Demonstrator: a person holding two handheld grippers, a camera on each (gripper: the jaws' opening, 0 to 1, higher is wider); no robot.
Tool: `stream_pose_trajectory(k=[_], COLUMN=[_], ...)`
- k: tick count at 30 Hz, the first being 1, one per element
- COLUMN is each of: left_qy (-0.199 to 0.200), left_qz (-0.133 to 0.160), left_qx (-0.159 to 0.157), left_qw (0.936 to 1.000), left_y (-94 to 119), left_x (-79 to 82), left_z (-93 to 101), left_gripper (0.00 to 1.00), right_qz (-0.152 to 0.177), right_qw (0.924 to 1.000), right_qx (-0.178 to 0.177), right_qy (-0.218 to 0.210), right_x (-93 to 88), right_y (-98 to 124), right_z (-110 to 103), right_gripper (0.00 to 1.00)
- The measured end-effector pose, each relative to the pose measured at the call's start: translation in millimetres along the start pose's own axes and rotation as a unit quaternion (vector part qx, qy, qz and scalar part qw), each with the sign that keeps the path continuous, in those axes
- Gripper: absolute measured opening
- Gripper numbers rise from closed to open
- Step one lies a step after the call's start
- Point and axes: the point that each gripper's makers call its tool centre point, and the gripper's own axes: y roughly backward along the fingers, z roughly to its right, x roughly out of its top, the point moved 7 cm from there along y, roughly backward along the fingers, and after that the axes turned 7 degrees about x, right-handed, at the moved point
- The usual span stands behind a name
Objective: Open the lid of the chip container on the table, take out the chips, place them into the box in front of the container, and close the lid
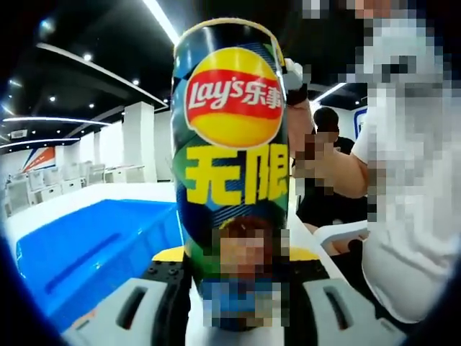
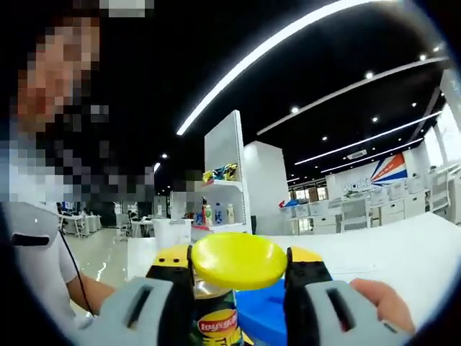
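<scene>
1. Left gripper view: the left gripper [image 1: 232,288] is clamping the chip container [image 1: 230,151] low down, holding it upright. It's a dark Lay's tube with a red-yellow logo, right beside a blue box [image 1: 94,249].
2. Right gripper view: the right gripper [image 2: 238,277] is pinching the yellow lid [image 2: 238,260] sitting on the can's top.

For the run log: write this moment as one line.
left gripper: shut on chip can | right gripper: shut on yellow lid | lid on can

The left gripper view is looking up along the chip container [image 1: 230,137] from very close; the right gripper view is facing its yellow lid [image 2: 238,260] closely.
</scene>
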Motion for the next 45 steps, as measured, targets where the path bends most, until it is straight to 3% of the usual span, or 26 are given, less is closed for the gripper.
stream_pose_trajectory(k=[6,10,12,15,19,25,29,37,45], left_qy=[0.003,0.004,0.004,0.005,0.006,0.008,0.009,0.011,0.013], left_qz=[0.003,0.005,0.003,0.005,0.006,0.007,0.007,0.007,0.009], left_qx=[0.000,0.000,0.002,0.001,0.000,0.001,0.001,0.001,0.001], left_qw=[1.0000,1.0000,1.0000,1.0000,1.0000,0.9999,0.9999,0.9999,0.9999], left_y=[-0.1,0.0,0.0,0.3,0.3,0.7,1.0,1.2,1.4], left_x=[-0.1,-0.1,0.2,0.1,0.0,-0.4,-0.5,-0.9,-1.4], left_z=[0.7,1.4,1.8,2.0,2.1,2.5,2.6,2.4,2.3], left_gripper=[0.49,0.49,0.49,0.49,0.49,0.49,0.49,0.49,0.49], right_qz=[-0.010,-0.034,-0.064,-0.093,-0.119,-0.155,-0.186,-0.220,-0.226], right_qw=[0.9987,0.9946,0.9907,0.9859,0.9820,0.9744,0.9647,0.9534,0.9497], right_qx=[-0.048,-0.088,-0.106,-0.138,-0.146,-0.163,-0.186,-0.204,-0.214], right_qy=[0.015,0.043,0.058,0.016,0.019,0.004,0.008,0.031,0.032], right_x=[-3.6,-13.4,-27.5,-55.0,-80.6,-113.7,-127.3,-142.3,-146.8], right_y=[26.4,47.1,61.3,84.3,101.4,114.9,121.4,131.0,139.1], right_z=[20.0,36.7,47.1,67.7,76.1,86.3,95.2,105.8,115.2], right_gripper=[0.42,0.43,0.43,0.43,0.43,0.43,0.44,0.44,0.44])
